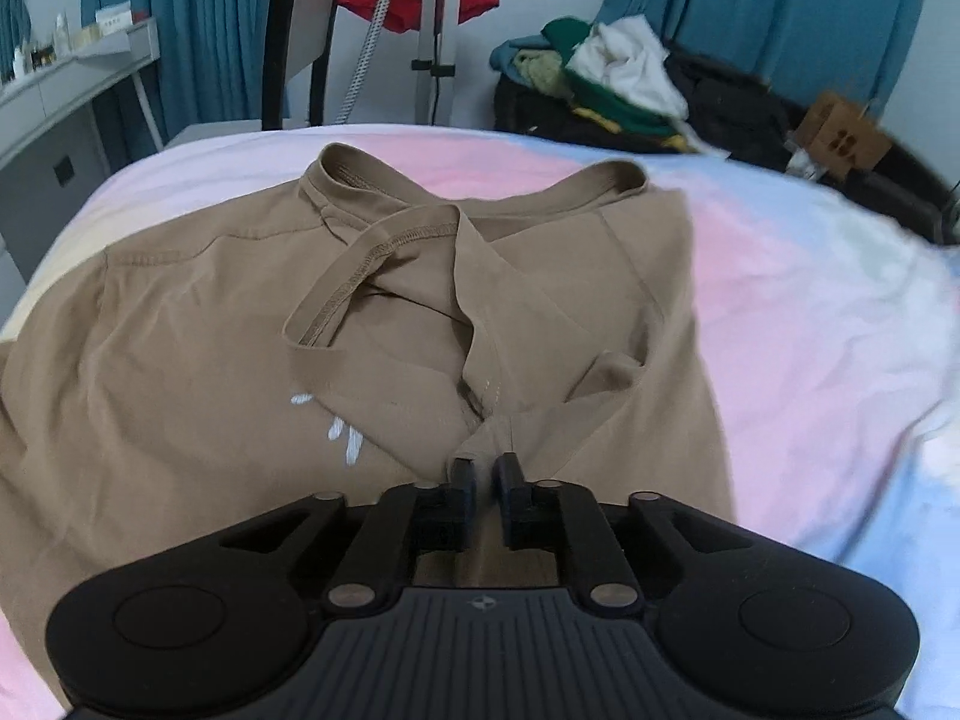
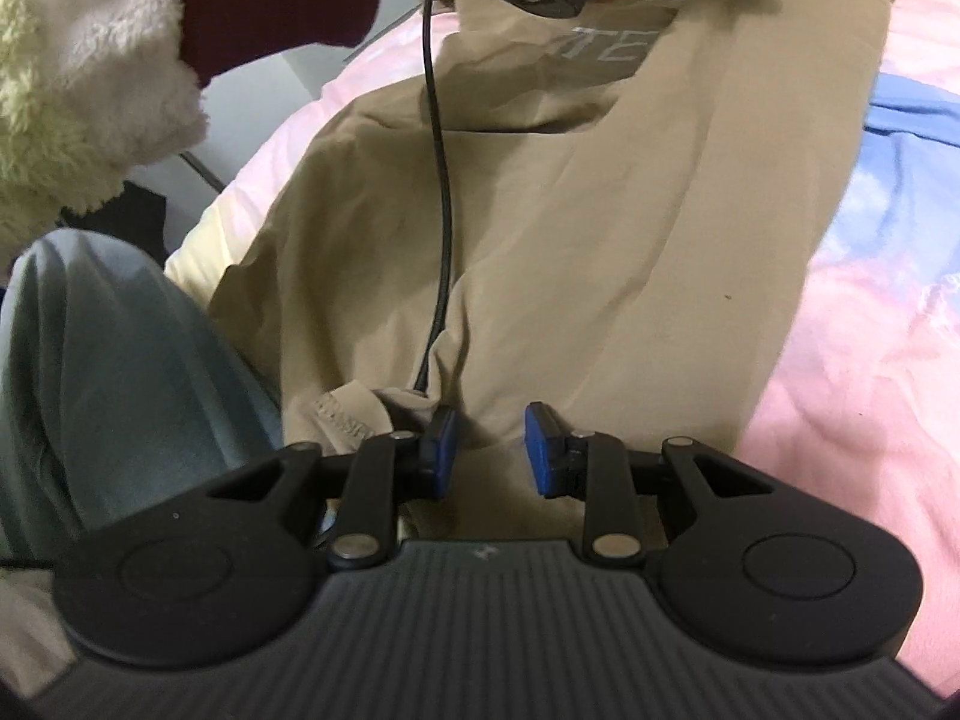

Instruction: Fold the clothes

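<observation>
Here's the danger: the left gripper (image 1: pixel 485 471) has its fingers pinched nearly together on a small bunch of the tan shirt (image 1: pixel 180 420), low in the centre of its frame, and that thin nip could slip free if the pull comes too sharply. The cloth looks soft and slick, so I'd judge the fold may slump crooked. Over on the right gripper (image 2: pixel 489 450), the fingers stand apart over the fabric, gripping nothing, at lower centre of its view. A black cable (image 2: pixel 441 180) drapes straight down across the shirt there, and it could snag or drag the cloth when things move.

The shirt itself lies spread on the bed (image 1: pixel 810 300), on a pink and pale blue sheet. It's rumpled: a sleeve is flopped over the chest towards the collar (image 1: pixel 342 171) in the upper middle, its stitched cuff showing, and white markings (image 1: pixel 345 441) peek out left of the fingers. A heap of other clothes (image 1: pixel 606 78) waits at upper right.
</observation>
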